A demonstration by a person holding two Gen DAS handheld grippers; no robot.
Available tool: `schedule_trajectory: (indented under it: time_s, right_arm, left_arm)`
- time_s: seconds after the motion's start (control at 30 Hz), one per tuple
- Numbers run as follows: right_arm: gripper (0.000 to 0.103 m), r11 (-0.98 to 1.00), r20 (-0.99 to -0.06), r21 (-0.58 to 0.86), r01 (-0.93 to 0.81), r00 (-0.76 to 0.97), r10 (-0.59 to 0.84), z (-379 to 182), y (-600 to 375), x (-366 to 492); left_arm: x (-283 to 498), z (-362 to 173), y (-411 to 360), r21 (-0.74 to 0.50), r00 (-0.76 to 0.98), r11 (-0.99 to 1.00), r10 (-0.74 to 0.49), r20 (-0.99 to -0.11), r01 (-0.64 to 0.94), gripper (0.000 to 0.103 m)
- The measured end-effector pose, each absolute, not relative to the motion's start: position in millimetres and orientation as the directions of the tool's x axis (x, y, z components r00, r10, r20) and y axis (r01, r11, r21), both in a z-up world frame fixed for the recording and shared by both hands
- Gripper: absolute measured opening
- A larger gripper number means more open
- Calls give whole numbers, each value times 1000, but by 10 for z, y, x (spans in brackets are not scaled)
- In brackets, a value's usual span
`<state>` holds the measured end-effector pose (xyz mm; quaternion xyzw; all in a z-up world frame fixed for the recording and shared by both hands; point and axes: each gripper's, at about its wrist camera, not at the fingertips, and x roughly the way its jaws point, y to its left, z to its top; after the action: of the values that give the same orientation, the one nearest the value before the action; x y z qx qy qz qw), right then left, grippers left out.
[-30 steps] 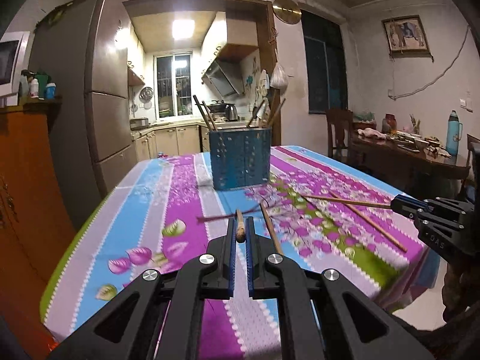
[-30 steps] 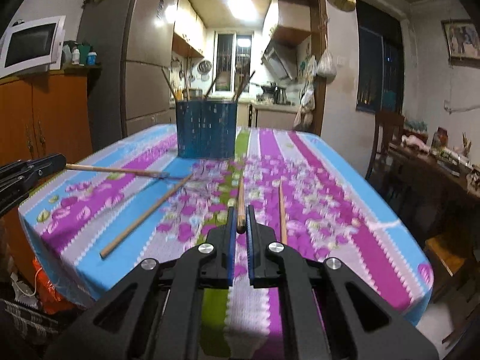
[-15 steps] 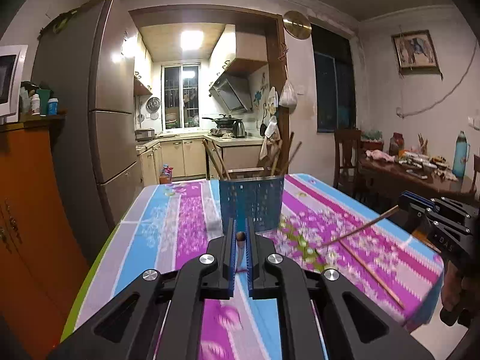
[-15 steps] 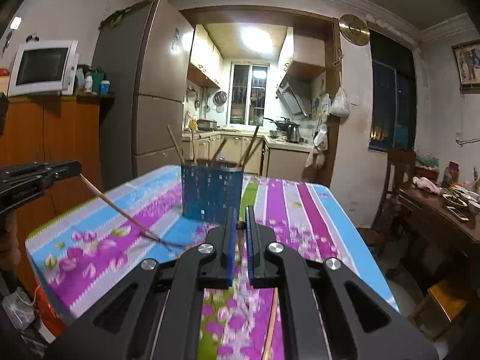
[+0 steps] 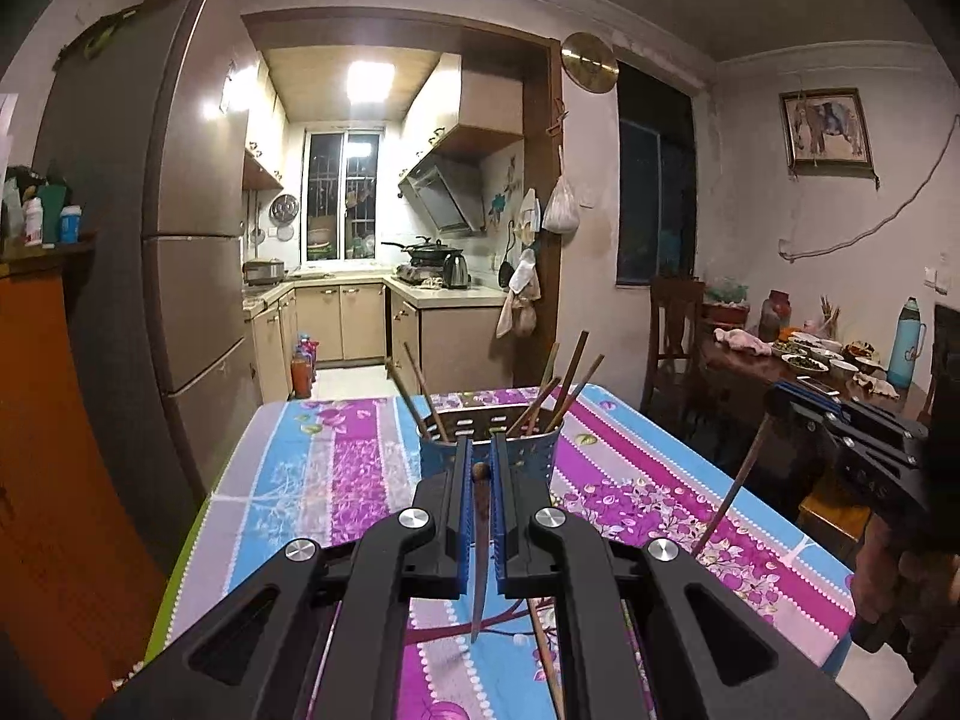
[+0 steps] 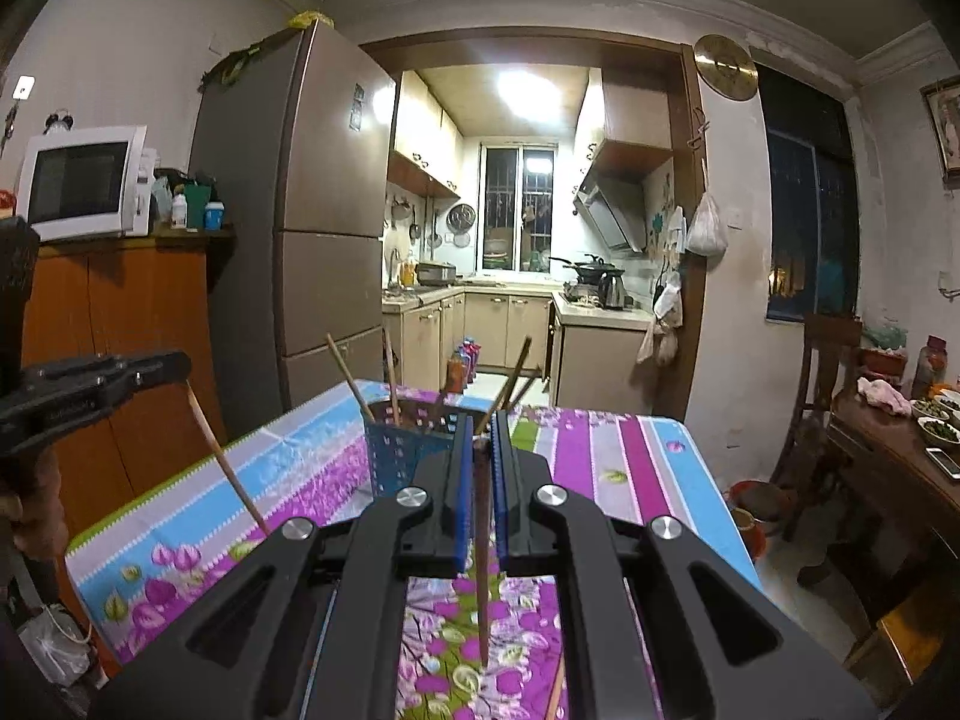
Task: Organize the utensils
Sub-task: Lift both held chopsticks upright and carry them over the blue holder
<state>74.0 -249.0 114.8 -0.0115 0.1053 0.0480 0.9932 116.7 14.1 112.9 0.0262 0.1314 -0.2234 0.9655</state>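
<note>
Dim dining room, lit kitchen beyond the doorway; we work over a table under a striped floral tablecloth (image 5: 336,480). A blue perforated utensil holder (image 5: 543,459) stands toward the table's far end, several chopsticks already leaning in it.

Left gripper (image 5: 478,462): jaws pinched tight on one dark chopstick (image 5: 480,564), gripped near its thick end, thin tip hanging down clear of the cloth. Right gripper (image 6: 478,444): likewise closed on a second chopstick (image 6: 482,576), also hanging tip-down. Each gripper shows in the other's view, its stick angling down from the jaws. At least one loose chopstick (image 5: 549,660) lies on the cloth below the left gripper.

Step in hand, as we judge it: carrying both sticks, lifted off the table, toward the holder. Both grippers sit on the near side of it, not yet over the rim.

Next move calls for bringing each tip over the open top, lining it up with a free gap among the leaning sticks, lowering, then releasing. Two sticks arriving together may clash; one at a time looks safer. The stick left on the cloth waits for a later pick.
</note>
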Motion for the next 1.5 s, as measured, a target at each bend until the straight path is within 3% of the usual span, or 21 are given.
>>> schedule_trajectory:
  time_s: [0.23, 0.6, 1.0, 1.23, 1.37, 1.5]
  right_arm:
    - [5, 993, -208, -14, -121, 971, 116, 1337, -2395, 787]
    - [5, 991, -211, -9, -136, 969, 131, 1496, -2271, 781]
    - [5, 990, -222, 5, -139, 965, 137, 1515, -2323, 812]
    - [5, 990, -230, 3, -143, 963, 139, 1544, -2334, 945]
    - [5, 991, -207, 18, -132, 969, 133, 1720, -2383, 1146]
    - [5, 992, -162, 51, -112, 980, 119, 1973, -2471, 1360]
  left_arm:
    - [1174, 1221, -34, 40, 887, 919, -367, -280, 393, 7]
    - [1247, 1177, -211, 182, 946, 957, -170, -277, 225, 7]
    - [1167, 1163, -248, 253, 968, 955, -97, -232, 157, 7]
    - [1207, 1175, -277, 242, 963, 954, -117, -241, 176, 7]
    - [1371, 1390, -290, 170, 948, 954, -201, -246, 247, 7]
    - [1609, 1791, -317, 94, 937, 946, -289, -194, 311, 7]
